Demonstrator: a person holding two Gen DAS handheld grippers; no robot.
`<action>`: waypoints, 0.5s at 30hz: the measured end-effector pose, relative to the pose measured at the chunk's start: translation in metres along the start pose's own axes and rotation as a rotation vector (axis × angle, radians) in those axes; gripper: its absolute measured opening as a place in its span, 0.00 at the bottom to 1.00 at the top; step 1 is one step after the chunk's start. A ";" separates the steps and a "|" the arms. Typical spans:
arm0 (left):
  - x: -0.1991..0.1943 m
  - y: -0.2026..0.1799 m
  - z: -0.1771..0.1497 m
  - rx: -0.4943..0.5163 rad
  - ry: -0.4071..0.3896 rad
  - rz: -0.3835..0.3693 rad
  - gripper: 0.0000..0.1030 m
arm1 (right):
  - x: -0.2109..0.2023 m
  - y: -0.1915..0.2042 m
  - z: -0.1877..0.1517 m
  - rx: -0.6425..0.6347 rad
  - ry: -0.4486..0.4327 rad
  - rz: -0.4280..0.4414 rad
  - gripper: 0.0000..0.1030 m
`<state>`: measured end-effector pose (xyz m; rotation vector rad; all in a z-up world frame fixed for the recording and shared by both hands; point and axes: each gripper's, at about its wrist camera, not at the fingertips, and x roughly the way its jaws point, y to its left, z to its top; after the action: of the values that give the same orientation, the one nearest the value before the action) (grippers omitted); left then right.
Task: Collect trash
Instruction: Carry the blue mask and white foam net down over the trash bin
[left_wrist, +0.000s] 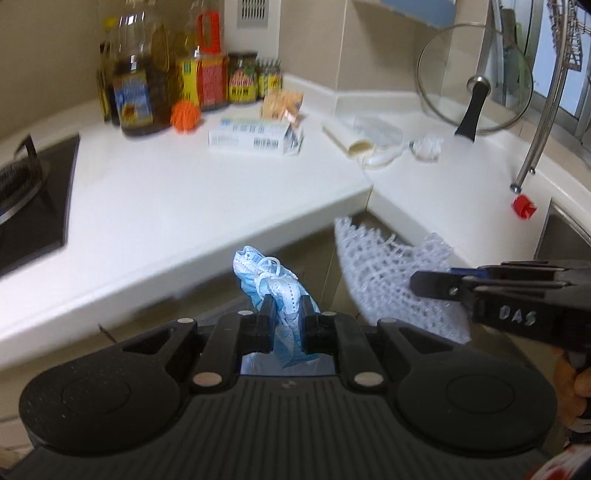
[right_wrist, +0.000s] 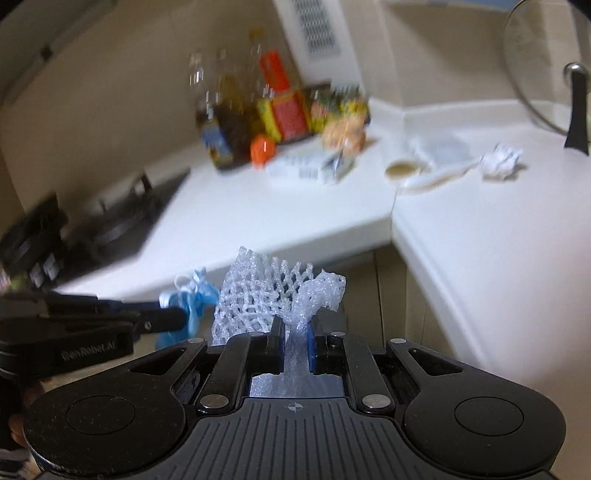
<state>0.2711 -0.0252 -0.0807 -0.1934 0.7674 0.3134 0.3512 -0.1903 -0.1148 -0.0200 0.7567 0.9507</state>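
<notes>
My left gripper (left_wrist: 288, 310) is shut on a crumpled blue face mask (left_wrist: 266, 275), which sticks up past the jaws in front of the white counter's edge. My right gripper (right_wrist: 296, 326) is shut on a white foam fruit net (right_wrist: 266, 295). In the left wrist view the right gripper (left_wrist: 424, 282) comes in from the right with the foam net (left_wrist: 373, 269) hanging off it. In the right wrist view the left gripper (right_wrist: 177, 317) reaches in from the left with the blue mask (right_wrist: 192, 302). Both hang below counter height, off the counter's front.
On the white counter (left_wrist: 184, 192) lie a white carton (left_wrist: 255, 134), an orange ball (left_wrist: 185, 115), a snack wrapper (left_wrist: 282, 105), a paper roll (left_wrist: 347, 138), a crumpled tissue (right_wrist: 500, 162) and oil bottles (left_wrist: 138, 88). A hob (left_wrist: 29, 195) is left, a glass lid (left_wrist: 474, 77) and sink (left_wrist: 565, 229) right.
</notes>
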 end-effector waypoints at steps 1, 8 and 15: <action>0.004 0.003 -0.005 -0.006 0.015 -0.010 0.11 | 0.007 0.003 -0.006 -0.016 0.025 -0.012 0.12; 0.049 0.016 -0.041 -0.011 0.145 -0.054 0.11 | 0.054 0.003 -0.050 -0.050 0.165 -0.070 0.12; 0.107 0.021 -0.070 -0.007 0.239 -0.121 0.11 | 0.104 -0.024 -0.093 -0.006 0.257 -0.147 0.12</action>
<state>0.2909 -0.0029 -0.2071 -0.2859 0.9867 0.1791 0.3515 -0.1597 -0.2527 -0.2040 0.9753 0.8189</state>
